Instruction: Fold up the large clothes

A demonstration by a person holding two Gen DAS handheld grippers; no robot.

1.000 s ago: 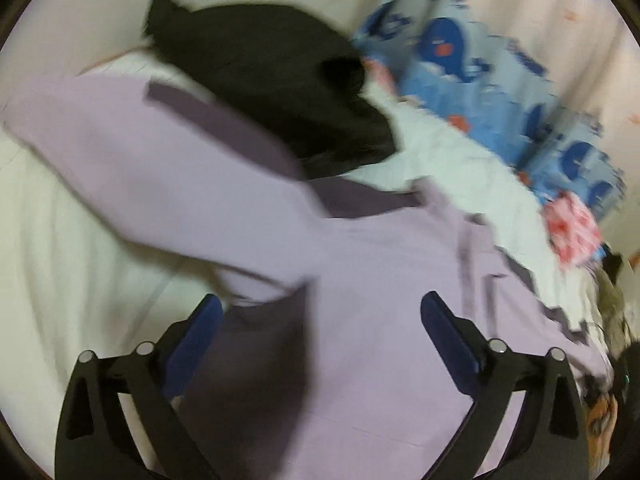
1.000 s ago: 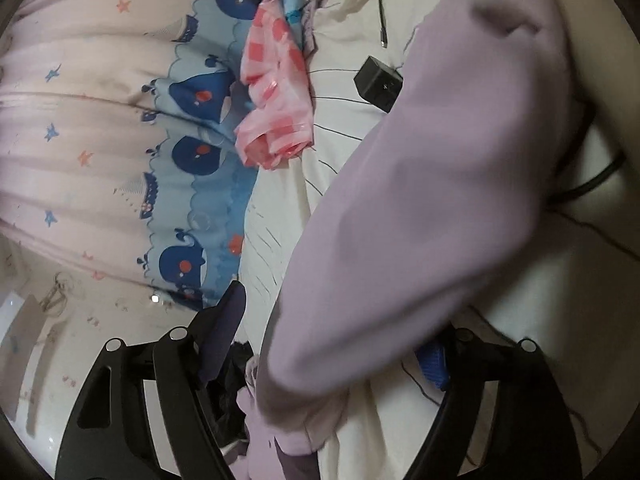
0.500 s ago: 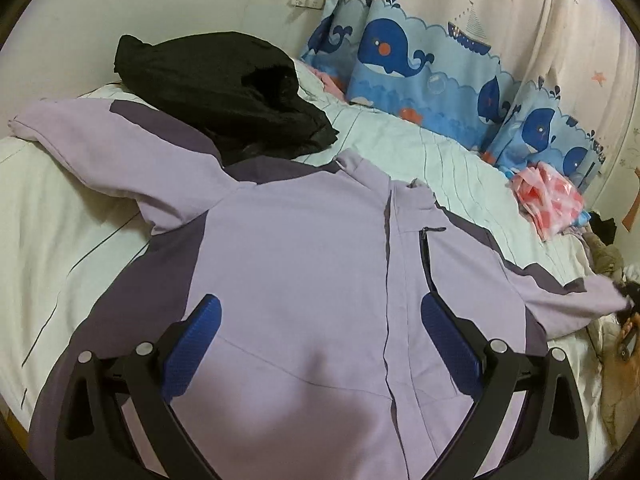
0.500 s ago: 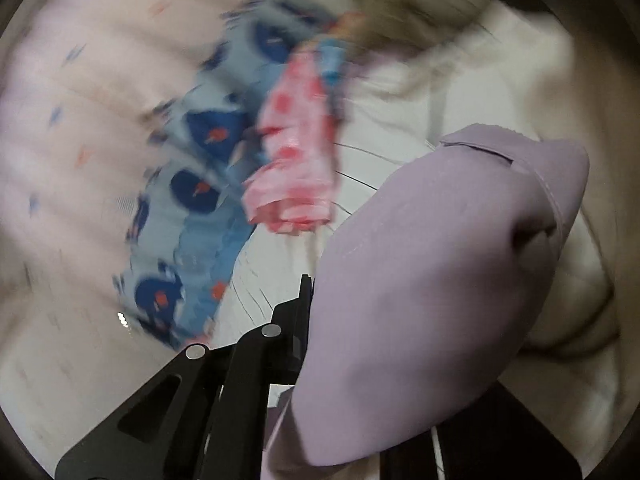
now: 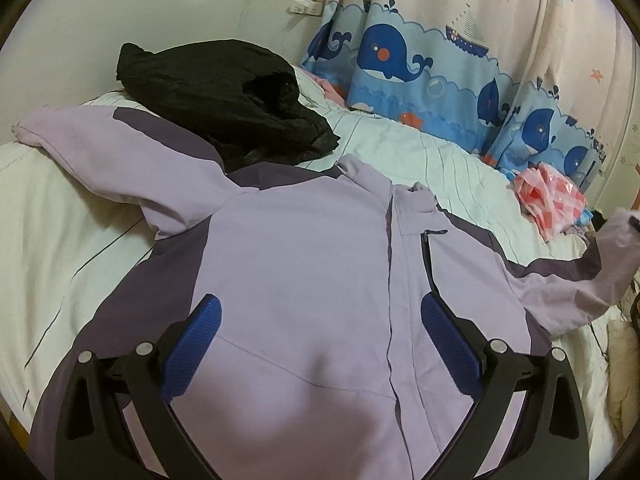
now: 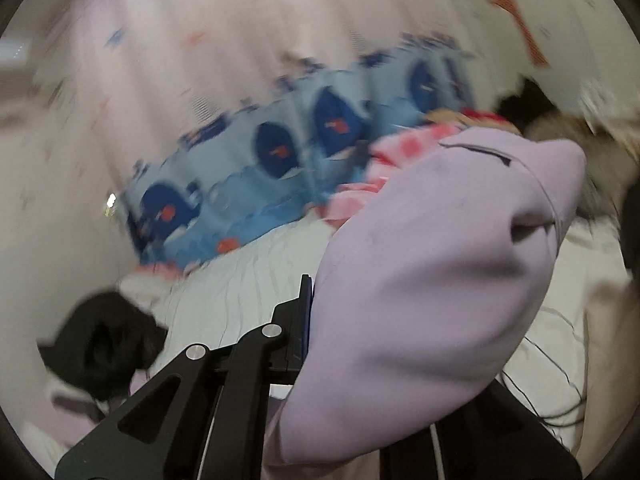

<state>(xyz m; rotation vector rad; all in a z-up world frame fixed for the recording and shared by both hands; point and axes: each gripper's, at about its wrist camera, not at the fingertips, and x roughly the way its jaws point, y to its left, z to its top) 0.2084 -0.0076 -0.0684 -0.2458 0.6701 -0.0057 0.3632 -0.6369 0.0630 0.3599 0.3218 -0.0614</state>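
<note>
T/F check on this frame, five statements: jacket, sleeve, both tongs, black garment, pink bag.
1. The lilac jacket lies front up on the bed, front closed. True.
2. The left tongs are clamped on the jacket hem. False: they are open, with nothing pinched between the blue pads.
3. The right tongs are shut on the jacket sleeve. True: the cuff end bulges past the closed fingers.
4. The black garment lies under the jacket body. False: it sits heaped beyond the collar, overlapping one shoulder.
5. The pink checked bag lies on the jacket's chest. False: it lies on the bed near the whale curtain.
</note>
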